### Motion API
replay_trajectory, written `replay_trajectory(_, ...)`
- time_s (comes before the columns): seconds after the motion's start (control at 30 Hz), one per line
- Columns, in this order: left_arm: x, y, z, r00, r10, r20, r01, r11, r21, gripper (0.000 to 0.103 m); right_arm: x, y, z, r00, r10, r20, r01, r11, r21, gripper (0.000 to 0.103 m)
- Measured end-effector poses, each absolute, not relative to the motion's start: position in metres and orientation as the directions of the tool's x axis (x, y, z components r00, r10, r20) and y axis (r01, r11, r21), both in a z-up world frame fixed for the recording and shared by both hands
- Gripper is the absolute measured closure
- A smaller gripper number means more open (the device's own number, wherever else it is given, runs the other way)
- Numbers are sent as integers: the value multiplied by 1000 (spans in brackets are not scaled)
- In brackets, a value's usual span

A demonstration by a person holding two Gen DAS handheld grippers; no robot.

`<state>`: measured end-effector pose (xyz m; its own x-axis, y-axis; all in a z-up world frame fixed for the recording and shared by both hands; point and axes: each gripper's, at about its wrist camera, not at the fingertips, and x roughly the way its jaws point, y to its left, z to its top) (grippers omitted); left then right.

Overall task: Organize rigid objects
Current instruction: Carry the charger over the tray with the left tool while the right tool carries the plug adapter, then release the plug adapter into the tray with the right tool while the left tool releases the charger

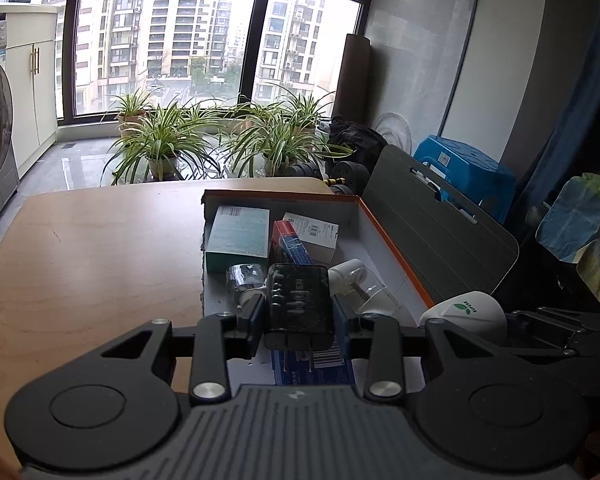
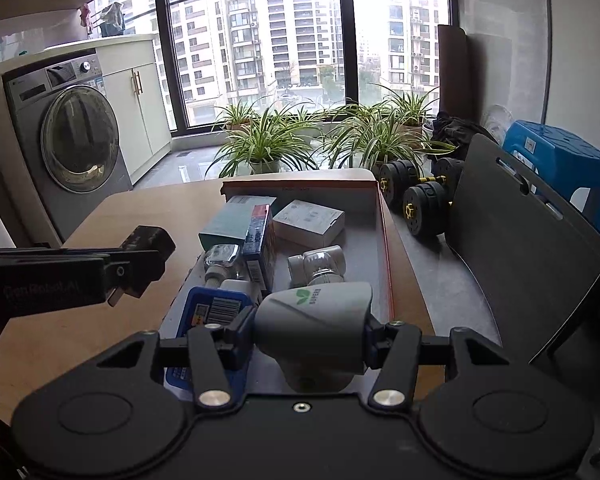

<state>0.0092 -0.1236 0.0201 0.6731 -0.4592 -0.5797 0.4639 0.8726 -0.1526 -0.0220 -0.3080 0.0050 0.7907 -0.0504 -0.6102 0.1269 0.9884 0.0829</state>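
Between the blue-padded fingers (image 1: pixel 341 320) of the left gripper (image 1: pixel 299 320) sits a glossy black rectangular plastic charger block (image 1: pixel 299 304), clamped from both sides, its two flat metal prongs pointing back toward the camera; the right wrist view shows the same block held in the air above the table, left of the box. Right gripper (image 2: pixel 310 338): fingers closed on a matte white rounded plastic device with a green leaf logo (image 2: pixel 314 326), smooth-sided, with a stubby round neck underneath, held over the near end of the box. Below and ahead of both, a shallow open cardboard box with an orange rim and pale grey interior (image 1: pixel 396 256) rests on the light wooden table with rounded corners (image 1: pixel 80 260). Box contents: a flat teal carton (image 1: pixel 238 238) at the far left; a red-and-blue slim carton (image 1: pixel 290 242) leaning beside it; a white carton with printed labels (image 1: pixel 312 236) toward the far side; a chromed metal fitting in clear wrap (image 1: pixel 242 280); a white angular plastic valve with a clear part (image 2: pixel 318 266); a blue barcoded pack (image 2: pixel 216 310) at the near end. Right of the table, a dark grey moulded chair back with a slot handle (image 2: pixel 528 248). Beyond it, black dumbbells with yellow collars (image 2: pixel 418 192) on the floor, then a blue plastic stool (image 2: pixel 560 164).
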Motion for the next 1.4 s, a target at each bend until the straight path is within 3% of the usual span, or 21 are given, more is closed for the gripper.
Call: replay_trajectory(1.4,14,-122,17,669,-457,-586,455,876,-163,67,-15,-306,-4,772,-44,-635,119,990,75,40)
